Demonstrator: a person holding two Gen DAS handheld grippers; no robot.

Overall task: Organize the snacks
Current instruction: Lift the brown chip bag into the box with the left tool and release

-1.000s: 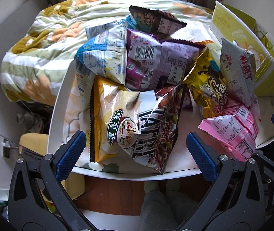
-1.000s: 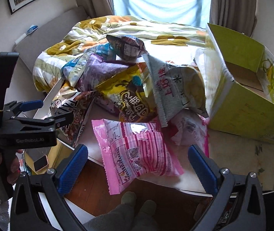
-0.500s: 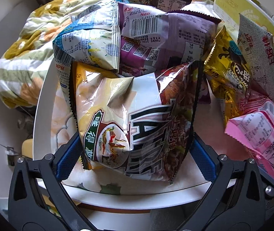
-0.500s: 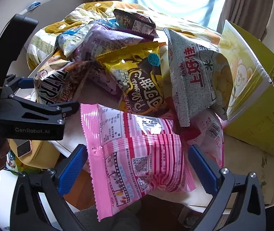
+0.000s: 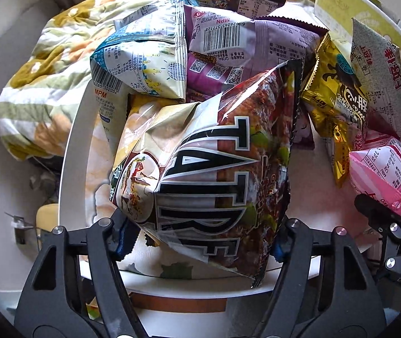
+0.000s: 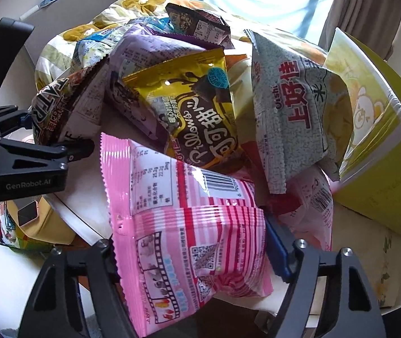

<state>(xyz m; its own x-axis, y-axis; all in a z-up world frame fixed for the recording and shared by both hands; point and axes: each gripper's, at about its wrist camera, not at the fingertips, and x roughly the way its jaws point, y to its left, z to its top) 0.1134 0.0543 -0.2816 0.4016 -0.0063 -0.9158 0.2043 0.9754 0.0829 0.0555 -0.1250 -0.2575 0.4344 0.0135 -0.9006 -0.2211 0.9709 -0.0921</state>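
You've got glossy, crinkly foil-plastic on the brown bag (image 5: 217, 169) and the pink bag (image 6: 189, 225), lower centre. The grey bag (image 6: 293, 107) looks more matt, speckled. Upper right, the yellow-green box (image 6: 381, 169) is smooth cardboard. Bedding (image 5: 45, 84) upper left is soft cloth.

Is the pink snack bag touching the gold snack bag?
Touching. In the right wrist view the gold bag rests its lower edge on top of the pink bag, overlapping it with no gap.
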